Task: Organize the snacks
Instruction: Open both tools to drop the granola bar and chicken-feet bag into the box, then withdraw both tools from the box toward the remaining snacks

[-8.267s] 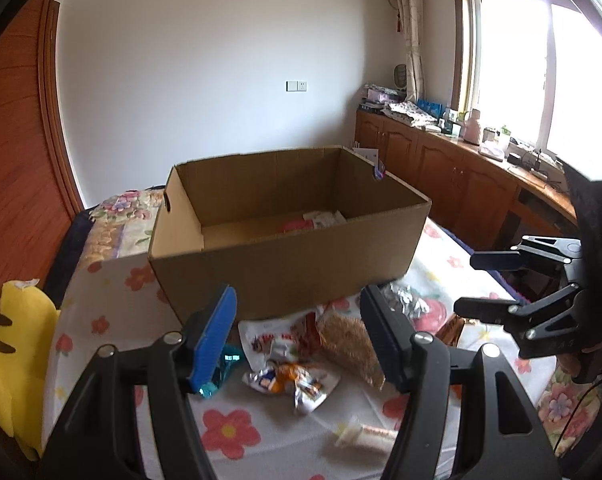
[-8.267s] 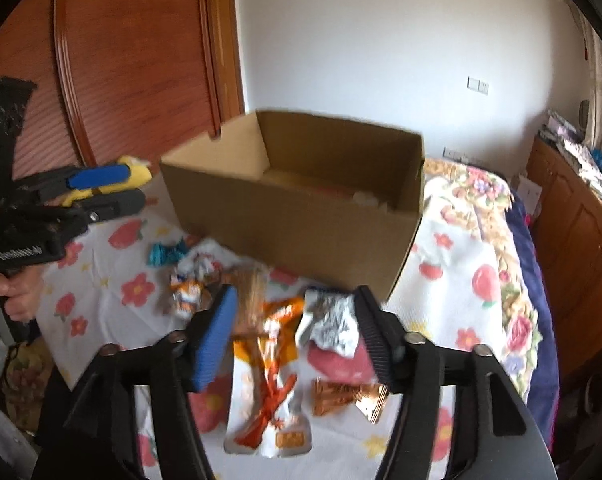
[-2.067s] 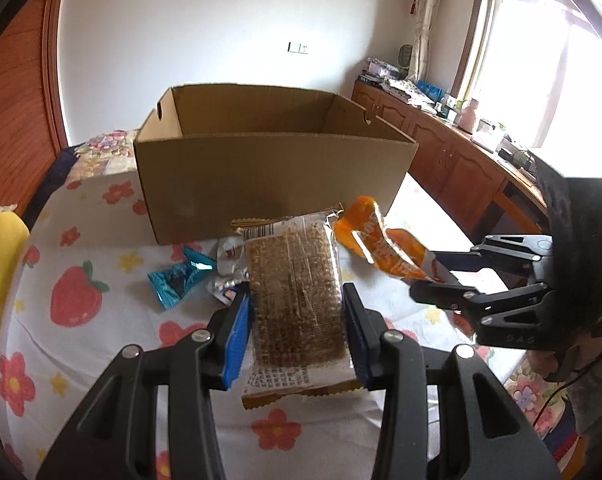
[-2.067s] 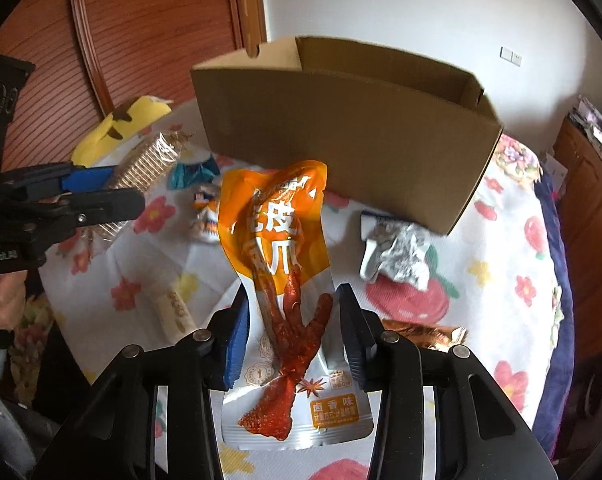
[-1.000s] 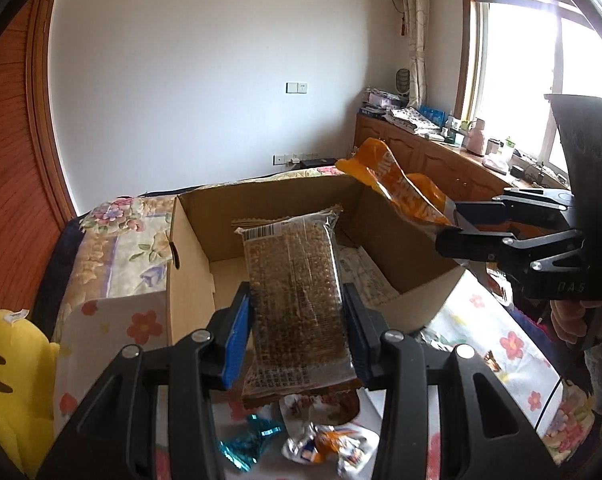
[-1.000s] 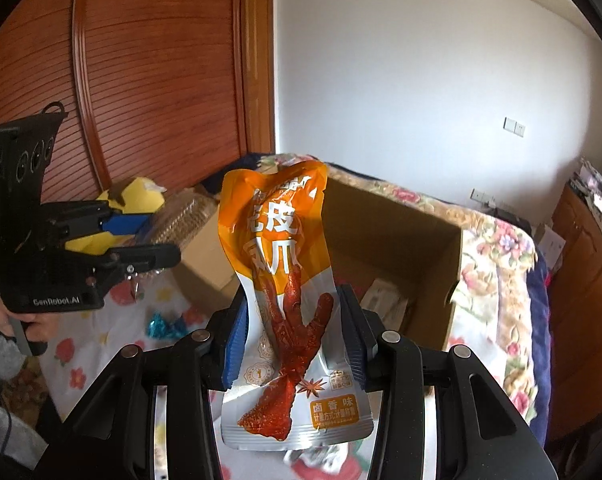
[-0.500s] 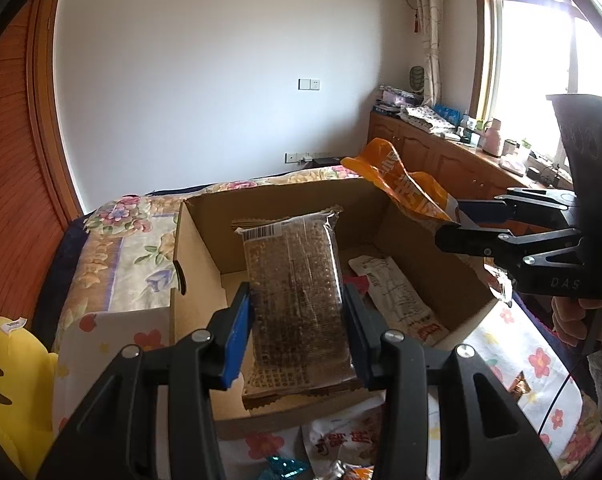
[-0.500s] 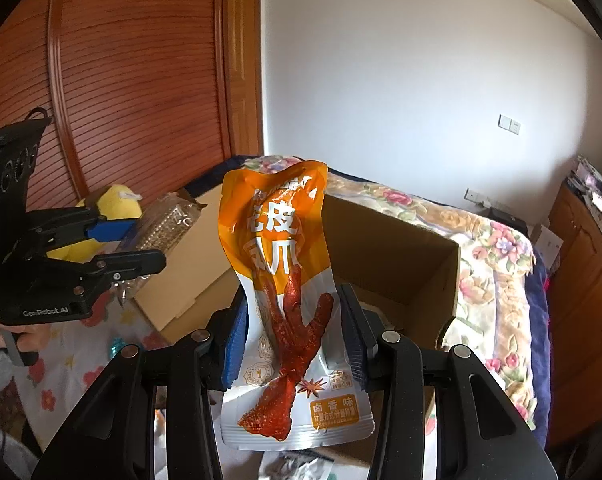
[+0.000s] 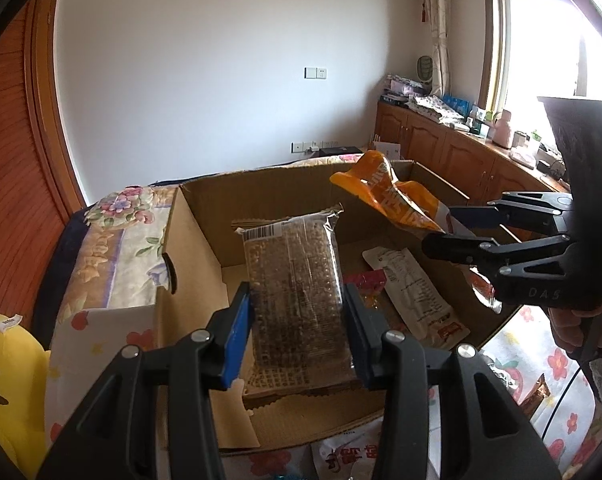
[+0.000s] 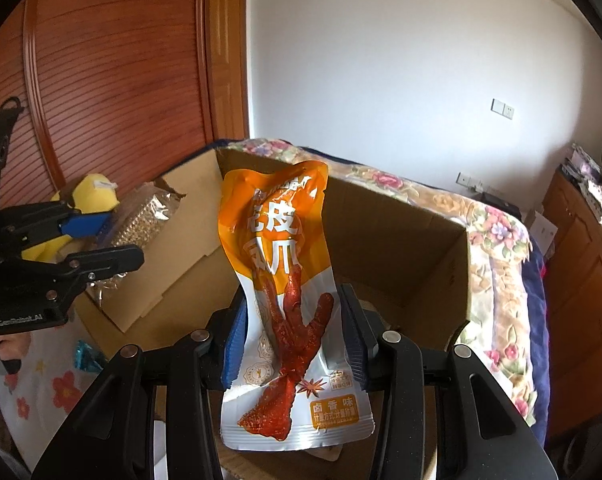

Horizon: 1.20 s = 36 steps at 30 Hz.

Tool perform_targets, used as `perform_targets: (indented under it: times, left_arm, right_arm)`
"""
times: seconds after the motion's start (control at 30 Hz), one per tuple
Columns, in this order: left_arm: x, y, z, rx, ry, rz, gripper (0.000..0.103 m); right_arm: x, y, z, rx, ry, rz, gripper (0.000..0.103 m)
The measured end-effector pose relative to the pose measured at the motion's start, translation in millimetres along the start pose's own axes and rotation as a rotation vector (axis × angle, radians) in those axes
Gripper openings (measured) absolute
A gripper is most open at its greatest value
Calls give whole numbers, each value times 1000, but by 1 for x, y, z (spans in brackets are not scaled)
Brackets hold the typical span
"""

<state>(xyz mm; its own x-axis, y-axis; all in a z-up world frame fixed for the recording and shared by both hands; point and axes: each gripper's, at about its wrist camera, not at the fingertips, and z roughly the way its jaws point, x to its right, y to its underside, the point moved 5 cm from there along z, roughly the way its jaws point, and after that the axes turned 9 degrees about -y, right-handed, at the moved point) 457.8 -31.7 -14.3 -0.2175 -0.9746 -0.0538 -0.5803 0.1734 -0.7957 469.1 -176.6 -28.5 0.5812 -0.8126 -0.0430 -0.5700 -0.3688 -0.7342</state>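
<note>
My left gripper (image 9: 299, 322) is shut on a clear pack of brown grain bars (image 9: 295, 292), held upright over the open cardboard box (image 9: 197, 240). My right gripper (image 10: 291, 334) is shut on an orange and white chicken-feet pouch (image 10: 279, 264), also above the box (image 10: 433, 256). In the left wrist view the right gripper (image 9: 457, 232) comes in from the right with the orange pouch (image 9: 385, 196) over the box's far right corner. The right wrist view shows the left gripper (image 10: 101, 236) at the left with the grain pack (image 10: 143, 216). A white snack packet (image 9: 415, 292) and a red one (image 9: 367, 280) lie on the box floor.
The box sits on a bed with a flower-print sheet (image 9: 101, 328). Loose snack packets (image 9: 345, 452) lie in front of the box. A yellow plush toy (image 9: 5, 380) is at the left edge. Wooden cabinets (image 9: 453, 152) line the right wall, a wooden door (image 10: 113, 80) the left.
Both grippers have moved forward and down over the box with their packs; the box's inside now fills more of both views. The grips are unchanged.
</note>
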Motion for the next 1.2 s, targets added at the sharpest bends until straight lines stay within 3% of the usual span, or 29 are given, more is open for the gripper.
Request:
perform_targets:
  times: [0.23,0.43,0.77,0.87,1.2]
  left_arm:
    - [5,9,12,-41,-20,4,47]
    - [11,12,2,-12,-32,18,53]
    - [10,23,-41,50,-13,6,60]
    - [6,28,-51,67,-29,14,60]
    - [14,50,-83,79,-18,35,61]
  right_arm:
    - [4,10,13,-38,17,14,46]
    - [11,22,18,-51,6,67,54]
    - [8,25,2,-42,40,68,57]
    - [5,24,0,-50,0,96,63]
    - [-12,40,-62,21,7,109,63]
